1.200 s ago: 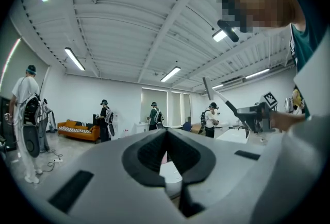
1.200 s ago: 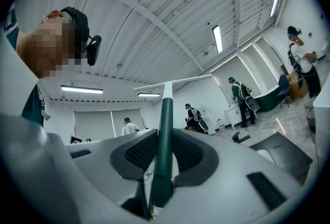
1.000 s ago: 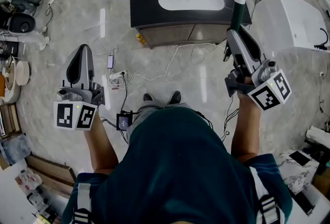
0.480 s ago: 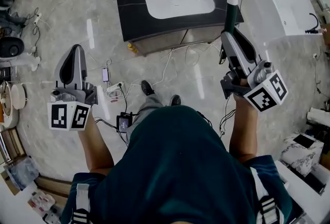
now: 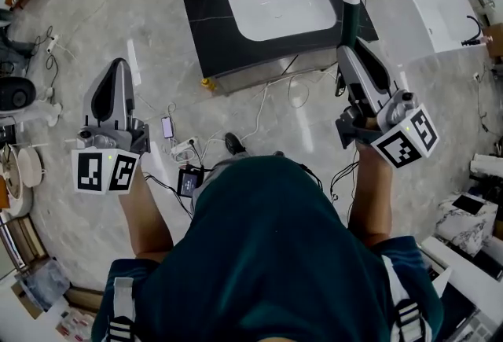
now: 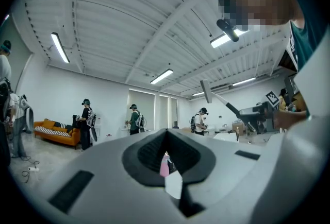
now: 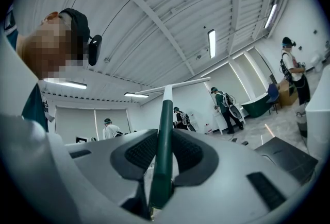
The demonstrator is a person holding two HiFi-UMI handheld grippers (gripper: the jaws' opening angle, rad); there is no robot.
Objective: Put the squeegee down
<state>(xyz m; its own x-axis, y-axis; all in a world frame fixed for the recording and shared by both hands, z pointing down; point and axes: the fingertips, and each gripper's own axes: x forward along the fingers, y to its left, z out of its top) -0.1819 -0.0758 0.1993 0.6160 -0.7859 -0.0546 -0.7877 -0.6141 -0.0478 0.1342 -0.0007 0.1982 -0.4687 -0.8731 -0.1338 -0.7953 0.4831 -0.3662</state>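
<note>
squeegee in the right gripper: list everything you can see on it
The squeegee has a slim dark green handle that turns white higher up and ends in a thin pale crossbar, making a T. It looks like plastic. The right gripper is shut on the lower green part, with a padded jaw on each side. The squeegee points along the jaws with its blade end in the air, touching nothing else. In the head view it crosses the right end of the dark vanity top.
</note>
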